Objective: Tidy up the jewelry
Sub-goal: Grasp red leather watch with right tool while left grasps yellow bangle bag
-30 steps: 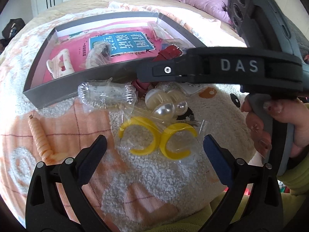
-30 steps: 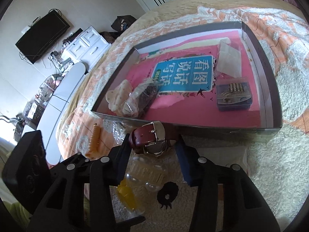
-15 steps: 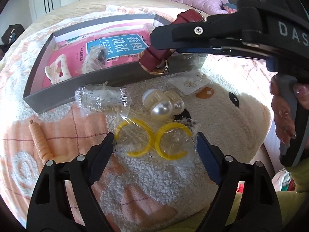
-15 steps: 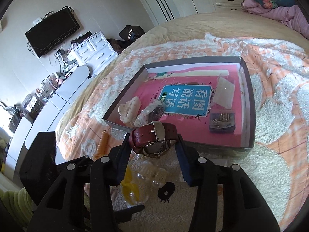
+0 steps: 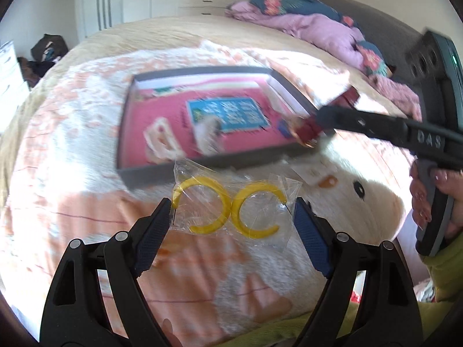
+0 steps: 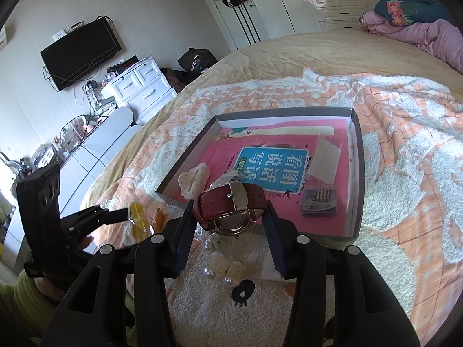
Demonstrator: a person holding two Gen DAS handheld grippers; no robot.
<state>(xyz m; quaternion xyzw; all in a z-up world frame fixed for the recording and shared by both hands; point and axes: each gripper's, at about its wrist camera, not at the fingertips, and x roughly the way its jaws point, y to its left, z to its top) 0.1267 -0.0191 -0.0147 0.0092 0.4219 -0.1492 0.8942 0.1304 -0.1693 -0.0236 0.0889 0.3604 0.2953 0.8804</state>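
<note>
Sunlight fell across a bed spread with a fleecy peach-and-white cartoon blanket (image 6: 405,133), where a shallow grey cardboard tray with a pink printed floor (image 6: 357,173) lay open. At the six o'clock edge of the right wrist view, the right gripper (image 6: 230,217) was clamped on a red leather-strapped wristwatch with a gold-rimmed case (image 6: 231,208), held above the tray's near wall. Inside the tray sat a cream claw hair clip (image 6: 192,180) at nine o'clock and a small clear box of beaded jewellery (image 6: 318,201) at four o'clock. In the left wrist view, the left gripper (image 5: 230,225) had its blue pads pressed on both edges of a clear plastic bag of two yellow C-shaped hoop earrings (image 5: 228,209), carried clear of the blanket at six o'clock from the tray. A pearl-trimmed ivory hair clip (image 6: 227,269) rested on the blanket below the watch.
</note>
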